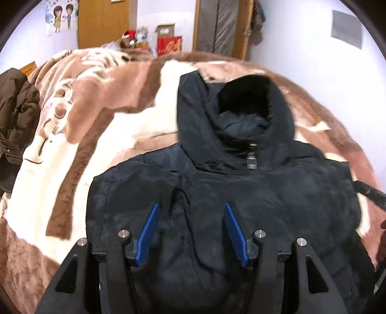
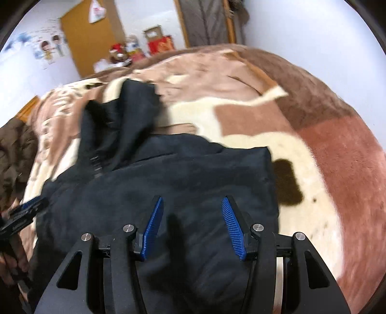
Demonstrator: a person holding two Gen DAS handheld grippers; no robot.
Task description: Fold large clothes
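Observation:
A dark navy hooded puffer jacket (image 1: 241,193) lies face up on the bed, zipped, with its hood (image 1: 241,106) toward the far side and a metal zip pull (image 1: 252,159) at the collar. It also shows in the right wrist view (image 2: 183,183), with both sides folded in. My left gripper (image 1: 191,207) is open and empty, hovering over the jacket's chest. My right gripper (image 2: 191,203) is open and empty above the jacket's right part. The left gripper shows at the left edge of the right wrist view (image 2: 24,212); the right one shows at the right edge of the left view (image 1: 369,193).
A brown, pink and cream fleece blanket (image 1: 84,145) covers the bed. A brown puffer coat (image 1: 14,116) lies at the bed's left edge. Boxes and toys (image 1: 166,41) stand beyond the bed by a wooden door (image 1: 106,21).

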